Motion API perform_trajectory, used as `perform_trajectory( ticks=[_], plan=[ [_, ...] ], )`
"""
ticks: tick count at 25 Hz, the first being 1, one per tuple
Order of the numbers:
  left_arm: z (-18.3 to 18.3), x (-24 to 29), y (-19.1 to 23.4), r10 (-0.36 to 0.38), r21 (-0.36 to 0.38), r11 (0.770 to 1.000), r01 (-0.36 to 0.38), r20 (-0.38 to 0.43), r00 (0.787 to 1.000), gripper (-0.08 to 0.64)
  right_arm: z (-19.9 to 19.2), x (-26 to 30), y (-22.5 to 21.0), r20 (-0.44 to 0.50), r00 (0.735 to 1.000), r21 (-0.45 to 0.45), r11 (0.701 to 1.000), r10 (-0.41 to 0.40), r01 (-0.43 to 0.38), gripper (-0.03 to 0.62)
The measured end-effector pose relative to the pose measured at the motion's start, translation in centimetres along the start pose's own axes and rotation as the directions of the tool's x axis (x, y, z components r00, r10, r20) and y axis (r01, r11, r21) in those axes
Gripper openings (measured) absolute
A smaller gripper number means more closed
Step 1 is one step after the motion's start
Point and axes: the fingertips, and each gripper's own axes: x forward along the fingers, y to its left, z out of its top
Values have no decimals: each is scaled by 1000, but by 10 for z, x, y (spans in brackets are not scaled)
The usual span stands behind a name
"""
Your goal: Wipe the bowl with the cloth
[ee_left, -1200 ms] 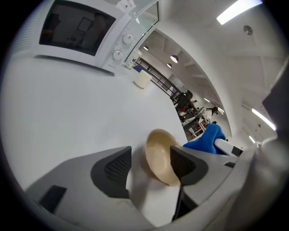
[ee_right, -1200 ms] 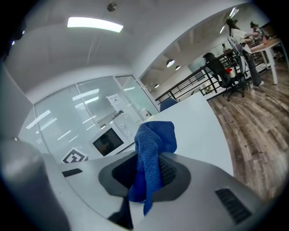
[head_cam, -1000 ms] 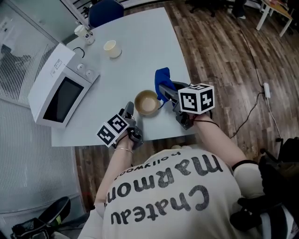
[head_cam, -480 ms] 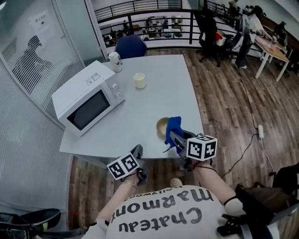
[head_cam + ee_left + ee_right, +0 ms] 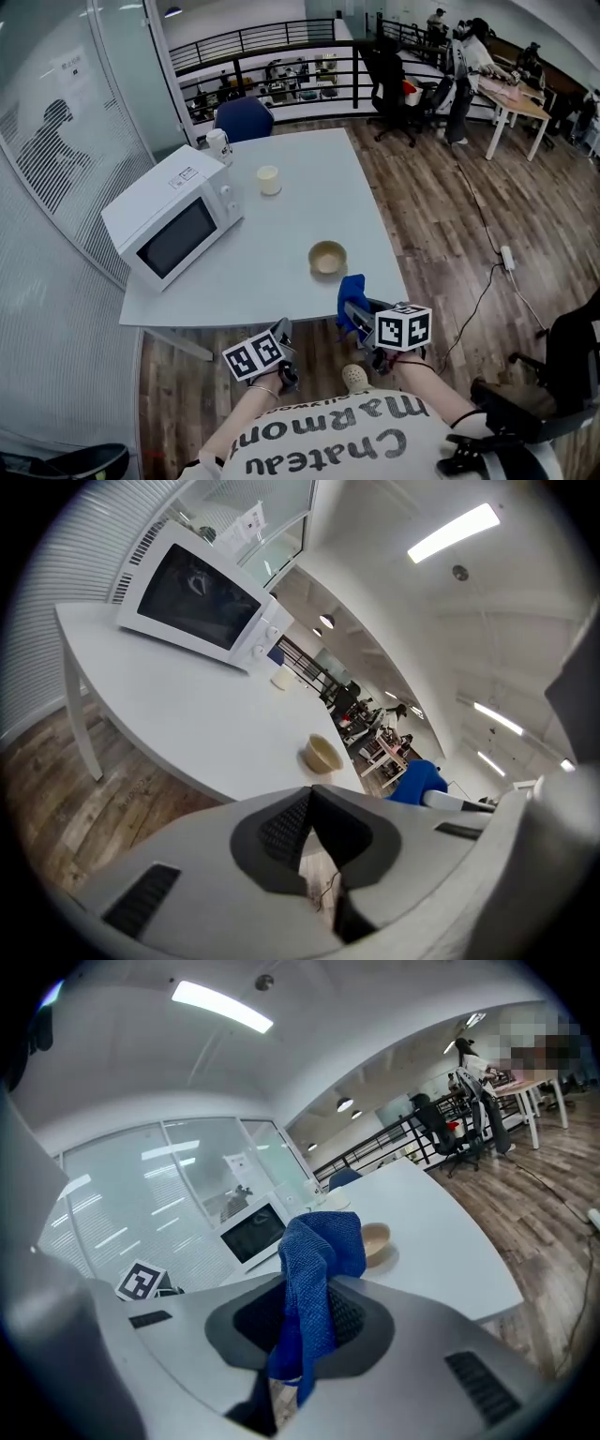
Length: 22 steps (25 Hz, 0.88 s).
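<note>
The tan bowl [image 5: 328, 257] stands empty on the white table [image 5: 281, 234], near its front edge, and shows small in the left gripper view as bowl [image 5: 322, 755] and in the right gripper view as bowl [image 5: 375, 1238]. My right gripper [image 5: 354, 311] is shut on the blue cloth [image 5: 352, 291], held off the table in front of the bowl; the cloth [image 5: 314, 1279] stands up between the jaws and hangs below them. My left gripper [image 5: 281, 330] is shut with nothing in it, also short of the table edge, left of the bowl. Its closed tips [image 5: 311, 789] point toward the table.
A white microwave [image 5: 173, 225] sits on the table's left side. A cream cup [image 5: 268, 179] and a white mug [image 5: 218, 145] stand farther back. A blue chair [image 5: 242, 117] is behind the table. Wooden floor with a cable [image 5: 487, 272] lies to the right.
Both grippers have drawn back from the bowl, off the table toward the person; the cloth went with the right one. The bowl stays on the table. The head view has lifted.
</note>
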Motion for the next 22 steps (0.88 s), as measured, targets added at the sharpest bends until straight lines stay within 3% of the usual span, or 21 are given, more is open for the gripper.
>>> perform_trajectory(
  ticks=[12,22],
  plan=[
    [-22,-19,-8,-30,-25,999,31,11,999,-6,-18,-25,-4,-33,998,-52,997,-58,57,61],
    [-34,-20,-10,-42,-21,999,42,0,999,-6,-28,-28,-2,-38,997,-63,996,-62,59,60]
  ],
)
